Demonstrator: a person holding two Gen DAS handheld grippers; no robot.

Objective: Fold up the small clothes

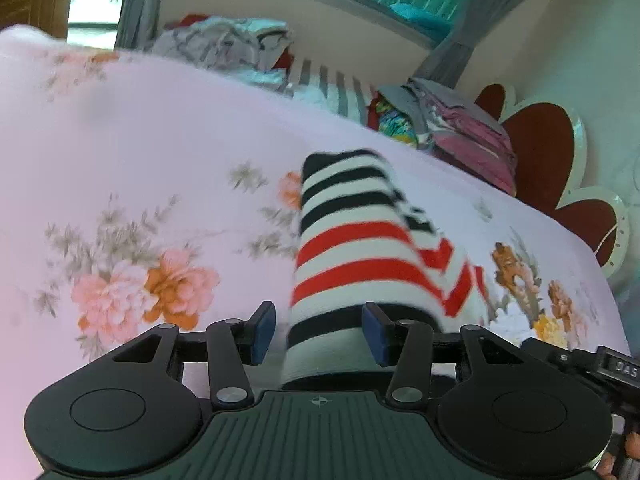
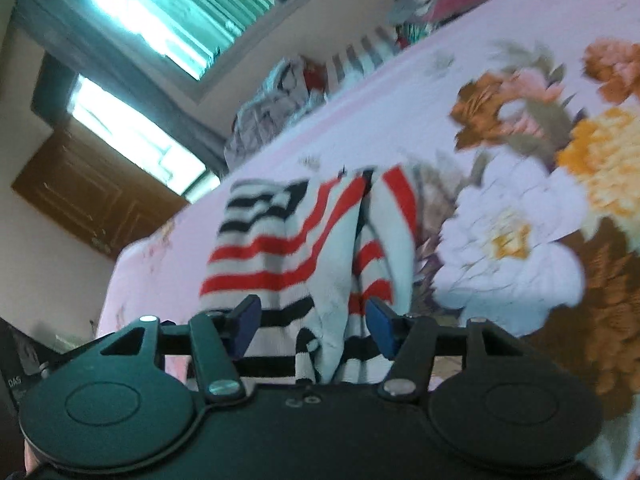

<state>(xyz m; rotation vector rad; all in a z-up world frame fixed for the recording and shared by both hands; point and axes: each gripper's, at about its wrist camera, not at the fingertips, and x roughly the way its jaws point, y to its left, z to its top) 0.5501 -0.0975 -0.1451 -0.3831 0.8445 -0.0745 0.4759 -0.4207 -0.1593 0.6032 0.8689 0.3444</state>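
Striped sock (image 1: 352,236) stretched along the flowered bed sheet (image 1: 160,140), white with black and red bands, its near end running in between the blue pads of the left gripper (image 1: 319,334). Jaws spread, pads apart from the cloth on the left side, touching or nearly so on the right (blur hides which). Right gripper (image 2: 310,326) likewise released, fingers wide, with the sock (image 2: 288,248) bunched and creased in the gap and passing under the body. Piles of clothes (image 1: 460,124) along the far edge of the bed, near the red headboard (image 1: 548,148).
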